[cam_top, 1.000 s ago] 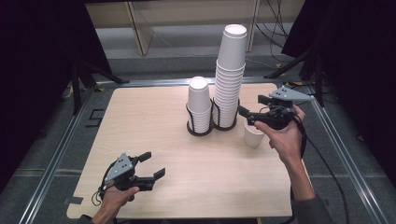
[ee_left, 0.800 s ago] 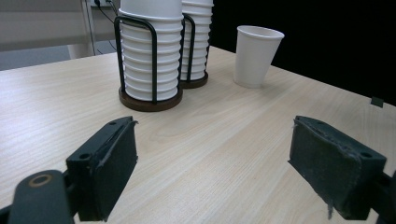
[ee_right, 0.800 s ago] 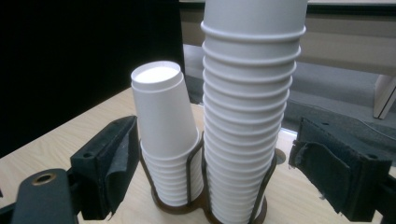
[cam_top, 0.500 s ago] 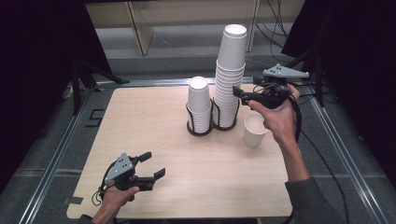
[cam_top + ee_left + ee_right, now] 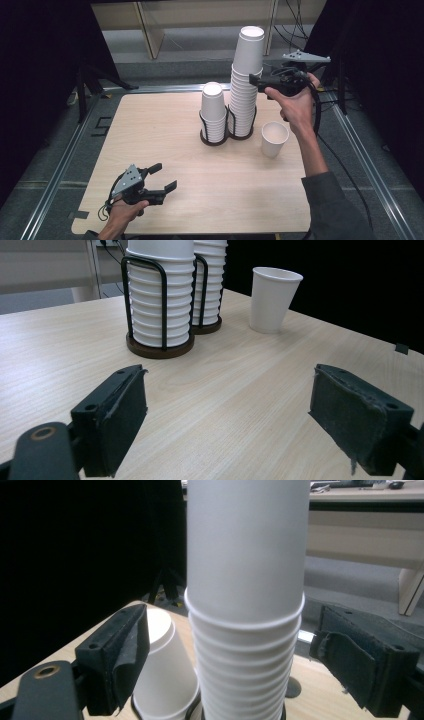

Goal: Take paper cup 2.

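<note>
On pale woodgrain table (image 5: 165, 145) | ribbed paper-cup stack (image 5: 246, 85) | right gripper (image 5: 256, 80) fingers spread | left gripper (image 5: 162, 177) fingers spread

A light wooden table (image 5: 150, 140) carries two black wire cup holders (image 5: 215, 141) side by side at centre frame, and one loose paper cup (image 5: 274, 139) just right of them.

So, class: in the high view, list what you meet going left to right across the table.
Left hand-held gripper → shorter cup stack → taller cup stack → single paper cup.
</note>
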### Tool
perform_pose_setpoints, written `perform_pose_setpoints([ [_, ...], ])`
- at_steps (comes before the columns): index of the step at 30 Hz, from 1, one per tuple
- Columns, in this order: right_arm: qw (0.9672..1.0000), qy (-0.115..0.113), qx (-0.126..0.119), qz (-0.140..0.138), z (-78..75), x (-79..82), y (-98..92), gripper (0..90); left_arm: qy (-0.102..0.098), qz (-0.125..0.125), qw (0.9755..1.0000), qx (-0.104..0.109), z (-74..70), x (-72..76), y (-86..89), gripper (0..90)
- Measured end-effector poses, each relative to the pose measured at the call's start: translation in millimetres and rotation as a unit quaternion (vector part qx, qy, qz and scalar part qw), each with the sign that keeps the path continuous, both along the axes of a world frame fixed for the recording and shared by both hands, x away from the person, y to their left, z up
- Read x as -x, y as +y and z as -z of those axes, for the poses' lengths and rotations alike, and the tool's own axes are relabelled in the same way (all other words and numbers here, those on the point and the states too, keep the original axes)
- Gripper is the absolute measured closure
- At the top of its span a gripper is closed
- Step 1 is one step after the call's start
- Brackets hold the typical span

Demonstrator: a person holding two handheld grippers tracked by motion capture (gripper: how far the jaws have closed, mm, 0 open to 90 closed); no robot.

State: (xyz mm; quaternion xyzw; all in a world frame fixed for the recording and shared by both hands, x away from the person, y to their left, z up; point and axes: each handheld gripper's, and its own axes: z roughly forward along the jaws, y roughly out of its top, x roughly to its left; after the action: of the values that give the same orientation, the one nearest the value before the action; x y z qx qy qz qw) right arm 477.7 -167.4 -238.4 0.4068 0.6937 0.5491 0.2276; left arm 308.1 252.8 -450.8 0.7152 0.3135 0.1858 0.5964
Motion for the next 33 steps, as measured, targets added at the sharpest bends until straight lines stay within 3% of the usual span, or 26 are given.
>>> perform_pose_setpoints([
  [5, 1.0000, -0.004, -0.003, -0.004, -6.0, -12.7, 1.3, 15.2, -0.003, 0.003, 1.0000, 0.009, 1.1, -1.4, -0.5, 14.5],
  [14, 0.9999, 0.003, 0.012, -0.002, -16.0, -37.9, 14.4, 15.2, 0.004, -0.001, 1.0000, 0.000, 0.4, 0.1, 0.1, 14.5],
  [16, 1.0000, -0.003, 0.006, -0.005, -18.8, -43.5, 18.6, 15.1, -0.002, 0.004, 0.9999, 0.011, 1.6, -1.3, -0.6, 14.5],
  [19, 0.9999, -0.009, 0.013, -0.001, -22.9, -49.3, 23.6, 11.7, 0.005, 0.000, 1.0000, -0.001, 0.7, 0.1, 0.2, 14.5],
  [23, 0.9999, -0.003, 0.014, 0.005, -25.7, -59.2, 28.0, 15.1, -0.002, 0.007, 0.9999, 0.008, 2.3, -1.0, -1.5, 14.5],
  [25, 0.9999, -0.006, 0.016, 0.002, -25.4, -64.7, 29.2, 14.2, 0.004, 0.003, 1.0000, -0.003, 1.1, 0.5, -0.8, 14.5],
  [33, 1.0000, -0.004, 0.005, 0.004, -25.0, -70.0, 32.1, 16.7, -0.003, 0.007, 0.9999, 0.009, 1.8, -0.3, -1.4, 14.5],
])
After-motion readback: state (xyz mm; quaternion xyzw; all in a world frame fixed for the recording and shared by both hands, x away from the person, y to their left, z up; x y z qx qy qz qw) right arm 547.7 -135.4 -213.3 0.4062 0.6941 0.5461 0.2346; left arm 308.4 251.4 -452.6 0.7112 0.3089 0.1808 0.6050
